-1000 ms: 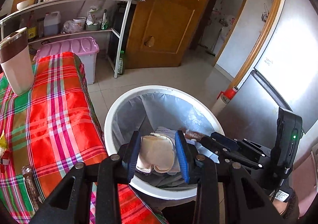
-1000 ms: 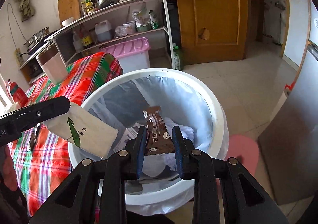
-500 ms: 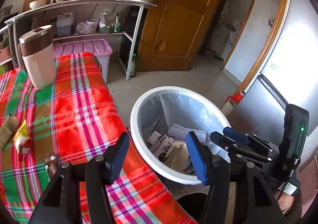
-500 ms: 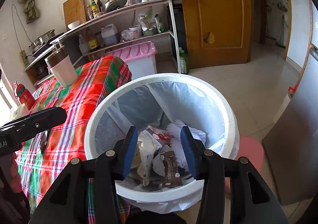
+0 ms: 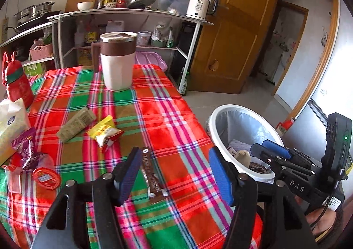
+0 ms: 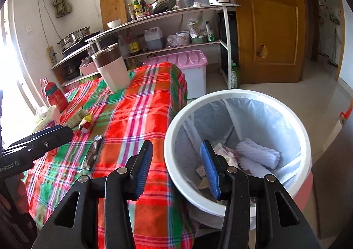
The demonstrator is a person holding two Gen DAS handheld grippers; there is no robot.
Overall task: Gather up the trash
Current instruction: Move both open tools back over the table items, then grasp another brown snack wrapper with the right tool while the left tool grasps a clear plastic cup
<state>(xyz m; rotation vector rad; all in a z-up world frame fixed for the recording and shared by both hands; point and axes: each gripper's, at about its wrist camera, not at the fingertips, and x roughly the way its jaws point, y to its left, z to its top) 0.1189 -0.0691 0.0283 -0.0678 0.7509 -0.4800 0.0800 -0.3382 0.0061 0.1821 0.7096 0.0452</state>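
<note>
Kitchen clutter around a plaid cloth (image 5: 167, 116).
A mug (image 5: 117, 61) stands on it; a kettle (image 5: 199, 6) tops the shelf (image 6: 172, 14) beside the door (image 6: 267, 23).

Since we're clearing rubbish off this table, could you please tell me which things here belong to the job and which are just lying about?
Job:
- brown snack wrapper
- yellow-red packet
- beige wrapper
- purple wrapper
- lined white bin

Lying about:
- lidded mug
- red bottle
- kettle
- pink storage box
</note>
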